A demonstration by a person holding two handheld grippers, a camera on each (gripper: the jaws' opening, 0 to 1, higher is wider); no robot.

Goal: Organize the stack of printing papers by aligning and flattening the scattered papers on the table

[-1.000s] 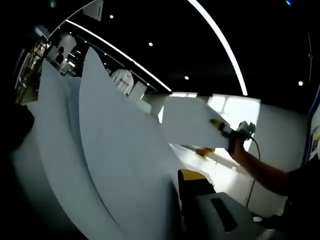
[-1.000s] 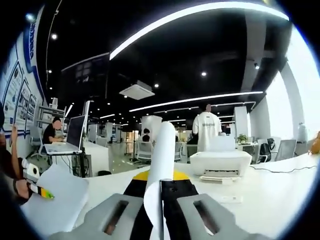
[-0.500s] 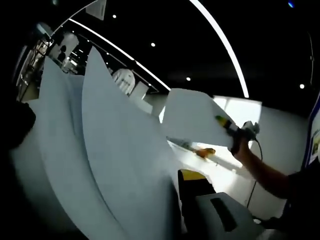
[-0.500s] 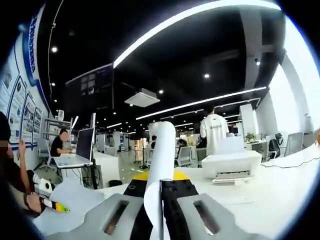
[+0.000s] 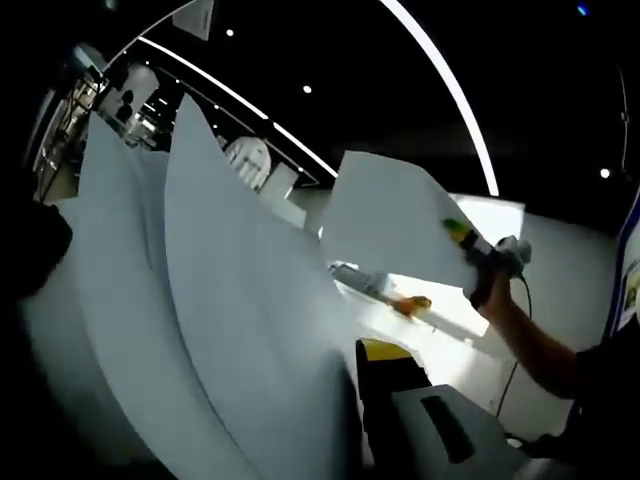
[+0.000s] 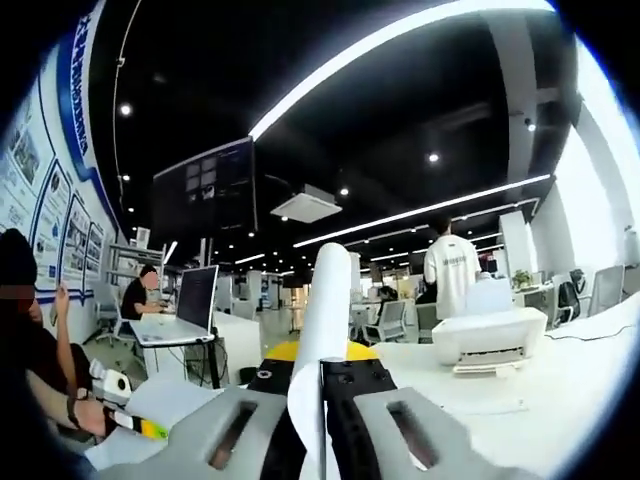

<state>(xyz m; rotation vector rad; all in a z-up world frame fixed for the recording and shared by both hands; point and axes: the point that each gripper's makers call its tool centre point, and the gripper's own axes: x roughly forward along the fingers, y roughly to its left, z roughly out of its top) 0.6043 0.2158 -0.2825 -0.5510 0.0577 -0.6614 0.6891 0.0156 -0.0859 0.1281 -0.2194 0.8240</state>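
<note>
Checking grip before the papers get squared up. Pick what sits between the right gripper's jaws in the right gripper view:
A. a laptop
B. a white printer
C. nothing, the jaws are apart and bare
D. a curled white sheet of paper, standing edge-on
D: the white sheet rises edge-on from between the closed jaws of the right gripper, while the laptop and the printer sit on tables behind.

An open office with a black ceiling point(image 6: 330, 70), long light strips point(image 6: 400, 35), white desks point(image 6: 560, 400) and a printer point(image 6: 488, 338).
</note>
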